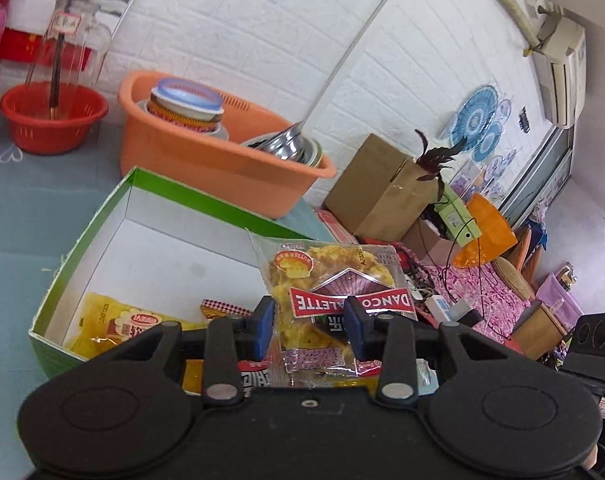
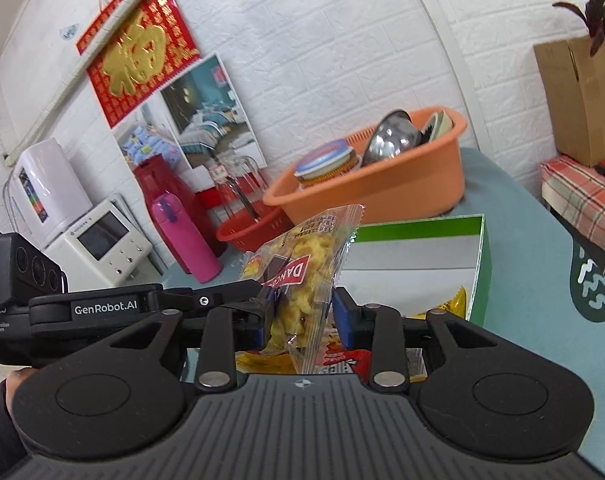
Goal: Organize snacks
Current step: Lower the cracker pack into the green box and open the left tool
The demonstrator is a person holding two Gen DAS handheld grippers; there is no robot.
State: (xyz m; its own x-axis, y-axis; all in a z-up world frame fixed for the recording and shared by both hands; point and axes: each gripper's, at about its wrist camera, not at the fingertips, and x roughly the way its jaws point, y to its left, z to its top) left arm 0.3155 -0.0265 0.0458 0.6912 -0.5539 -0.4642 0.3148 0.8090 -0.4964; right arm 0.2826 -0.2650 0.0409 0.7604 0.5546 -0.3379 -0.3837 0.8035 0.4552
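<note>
My left gripper (image 1: pixel 310 324) clamps the clear Danco biscuit packet (image 1: pixel 334 280) above the near right corner of the green box (image 1: pixel 206 196). My right gripper (image 2: pixel 300 312) pinches the same packet (image 2: pixel 302 280) edge-on. Best practice: free one claw first, then lower flat beside the yellow packets (image 1: pixel 102 328).

One green box (image 1: pixel 164 188), two baskets (image 1: pixel 206 160) (image 1: pixel 52 120), several snack packets (image 1: pixel 334 280).

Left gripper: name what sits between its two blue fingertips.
The Danco snack packet sits pinched in the left gripper, above the green box; left wrist view.
</note>
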